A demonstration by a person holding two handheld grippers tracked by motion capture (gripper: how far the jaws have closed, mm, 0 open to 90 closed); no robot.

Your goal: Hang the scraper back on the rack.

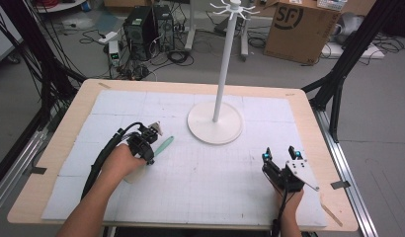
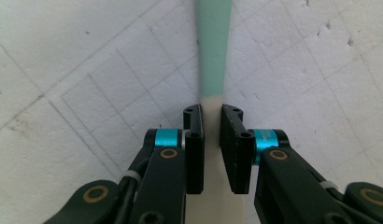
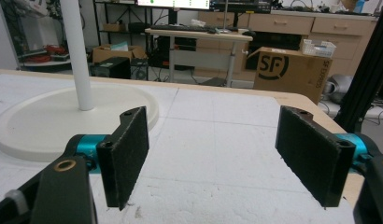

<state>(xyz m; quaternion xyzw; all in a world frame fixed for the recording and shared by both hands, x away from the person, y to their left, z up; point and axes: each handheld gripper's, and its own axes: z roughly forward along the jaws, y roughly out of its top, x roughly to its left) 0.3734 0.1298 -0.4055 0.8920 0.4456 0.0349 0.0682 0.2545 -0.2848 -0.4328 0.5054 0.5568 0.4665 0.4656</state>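
**My rig, looks only**

My left gripper [image 2: 212, 122]: black arms, brass-ringed pivot screws, cyan collars behind flat black jaw blocks with small screw holes, white zip ties, thick black cable looping back over my forearm. My right gripper [image 1: 281, 154]: same black build, cyan collars, rough dark pads [image 3: 129, 154], grey three-cornered plate on top, black cable. Both forearms bare, no sleeves.
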